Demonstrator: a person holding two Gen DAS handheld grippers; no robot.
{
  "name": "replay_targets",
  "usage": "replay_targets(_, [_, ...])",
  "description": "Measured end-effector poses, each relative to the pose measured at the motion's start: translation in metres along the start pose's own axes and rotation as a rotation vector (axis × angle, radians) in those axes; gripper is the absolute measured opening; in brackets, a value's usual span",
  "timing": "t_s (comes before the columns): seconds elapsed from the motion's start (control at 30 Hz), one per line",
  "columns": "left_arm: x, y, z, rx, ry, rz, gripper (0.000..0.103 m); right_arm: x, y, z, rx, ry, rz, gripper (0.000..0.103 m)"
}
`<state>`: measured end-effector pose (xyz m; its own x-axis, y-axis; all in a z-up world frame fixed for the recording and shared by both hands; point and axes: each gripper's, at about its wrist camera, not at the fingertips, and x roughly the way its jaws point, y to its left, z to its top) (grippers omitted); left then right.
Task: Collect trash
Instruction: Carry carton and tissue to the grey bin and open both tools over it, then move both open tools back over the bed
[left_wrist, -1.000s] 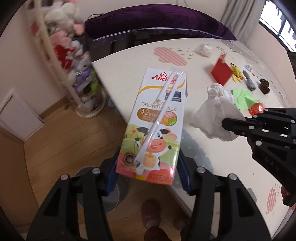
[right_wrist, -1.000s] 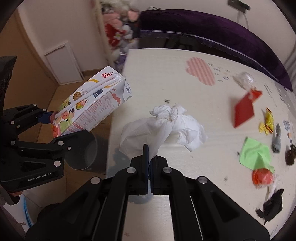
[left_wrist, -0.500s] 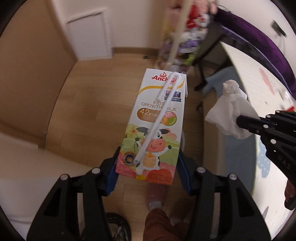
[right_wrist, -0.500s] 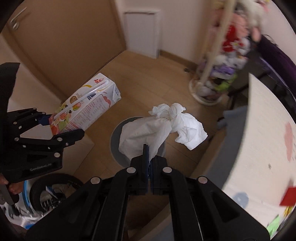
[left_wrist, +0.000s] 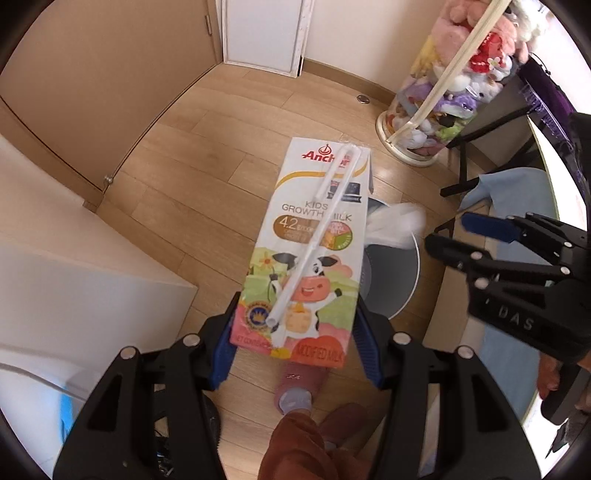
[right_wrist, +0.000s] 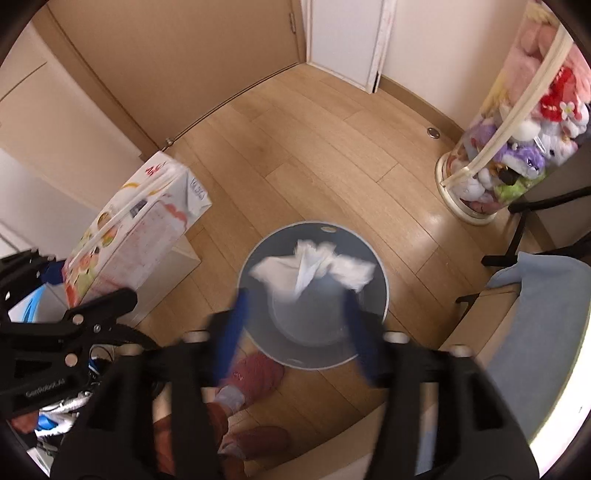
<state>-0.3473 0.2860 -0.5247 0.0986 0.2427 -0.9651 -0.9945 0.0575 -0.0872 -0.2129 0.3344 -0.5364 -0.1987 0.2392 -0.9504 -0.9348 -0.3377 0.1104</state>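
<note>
My left gripper (left_wrist: 295, 332) is shut on a white Anchor kids milk carton (left_wrist: 310, 251) with a straw taped to its front, held above the wooden floor beside a round grey trash bin (left_wrist: 395, 273). In the right wrist view the carton (right_wrist: 136, 225) shows at the left. My right gripper (right_wrist: 295, 317) is open and blurred, right over the bin (right_wrist: 314, 299). A crumpled white tissue (right_wrist: 314, 266) is loose in the bin's mouth, free of the fingers. It also shows in the left wrist view (left_wrist: 395, 225) behind the carton.
A clear tube of plush toys (right_wrist: 517, 122) stands at the right. A white cabinet (left_wrist: 74, 280) is at the left. A blue cloth (right_wrist: 543, 339) and the table edge (left_wrist: 546, 177) lie at the right. The person's slippered feet (right_wrist: 255, 376) are beside the bin.
Both grippers swung further from the table to over the bin. My right gripper opened and let go of the tissue, which dropped into the bin's mouth. The carton stays held.
</note>
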Motion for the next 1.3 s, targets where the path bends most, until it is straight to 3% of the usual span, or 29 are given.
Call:
replay_targets(0.27, [0.009, -0.018, 0.001, -0.016, -0.004, -0.032, 0.056, -0.007, -0.030, -0.011, 0.079, 0.012, -0.036, 0.058])
replay_targets(0.47, [0.024, -0.043, 0.007, -0.034, 0.006, -0.097, 0.056, -0.019, -0.054, -0.026, 0.126, 0.014, -0.061, 0.058])
replay_targets(0.57, [0.033, -0.052, 0.009, -0.048, 0.024, -0.122, 0.069, -0.021, -0.066, -0.034, 0.148, 0.015, -0.048, 0.058])
replay_targets(0.6, [0.036, -0.055, 0.010, -0.052, 0.025, -0.112, 0.077, -0.022, -0.069, -0.036, 0.154, 0.014, -0.045, 0.059])
replay_targets(0.73, [0.041, -0.066, 0.011, -0.003, 0.031, -0.047, 0.078, -0.025, -0.080, -0.044, 0.178, 0.014, -0.060, 0.059])
replay_targets(0.93, [0.034, -0.072, 0.017, 0.035, 0.056, -0.030, 0.078, -0.038, -0.089, -0.051, 0.241, 0.009, -0.069, 0.059])
replay_targets(1.1, [0.013, -0.094, 0.033, 0.163, 0.042, -0.022, 0.078, -0.067, -0.103, -0.054, 0.331, -0.025, -0.094, 0.059])
replay_targets(1.3, [-0.031, -0.156, 0.058, 0.456, -0.046, -0.055, 0.080, -0.126, -0.137, -0.077, 0.527, -0.105, -0.198, 0.068])
